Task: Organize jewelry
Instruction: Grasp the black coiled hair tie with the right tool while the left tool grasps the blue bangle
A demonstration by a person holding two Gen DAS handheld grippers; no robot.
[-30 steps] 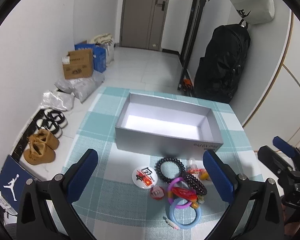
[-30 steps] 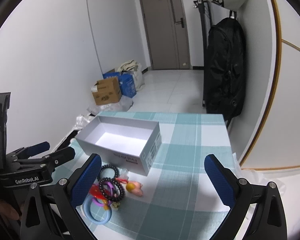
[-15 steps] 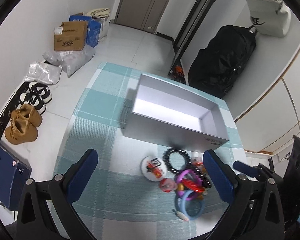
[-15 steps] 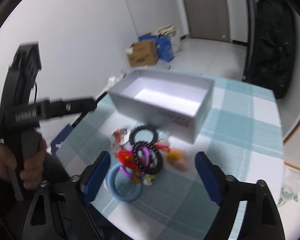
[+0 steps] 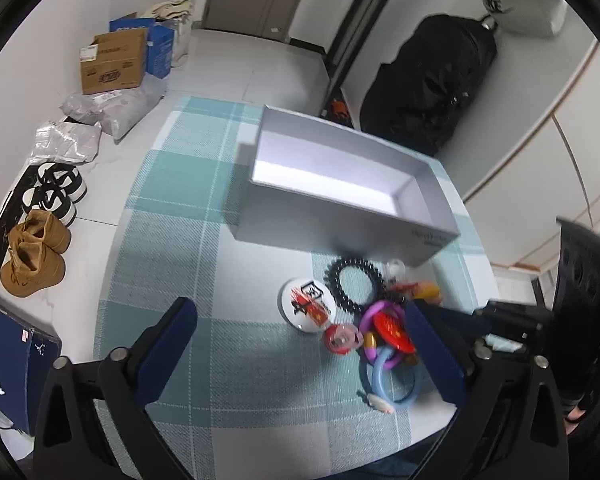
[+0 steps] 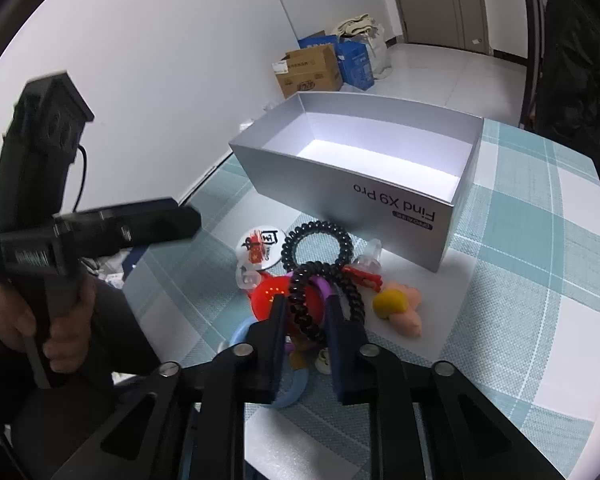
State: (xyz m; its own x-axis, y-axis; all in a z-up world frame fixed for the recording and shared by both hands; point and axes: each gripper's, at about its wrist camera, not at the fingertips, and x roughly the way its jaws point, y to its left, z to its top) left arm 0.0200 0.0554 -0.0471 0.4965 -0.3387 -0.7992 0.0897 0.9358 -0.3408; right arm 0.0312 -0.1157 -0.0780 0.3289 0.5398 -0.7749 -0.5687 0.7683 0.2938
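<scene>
A: On the checked tablecloth (image 5: 172,240), your jewelry pile is lying just in front of the open grey box (image 6: 340,184), which is sitting empty. What's crowding it?

B: A round badge (image 6: 260,249) is lying at the pile's left edge, a yellow-and-pink soft charm (image 6: 398,308) at its right, and a red disc (image 6: 270,300), a purple ring (image 5: 374,314) and a blue ring (image 5: 392,384) are tangling together under your right gripper (image 6: 306,300).

A: And the fingers?

B: Your right gripper's jaws have just been closing and are now pinching a black coil bracelet (image 6: 312,296) between the pads. A second black coil bracelet (image 6: 318,246) is lying flat just behind it, nearer the box. Your left gripper (image 5: 300,320) is standing wide, its jaws narrowing only slightly and holding nothing; the badge and a small red piece are showing between its fingers.

A: The poses?

B: Both grippers are pointing steeply down at the pile. Your left hand (image 6: 40,320) is wrapping around its handle beside the table.
</scene>
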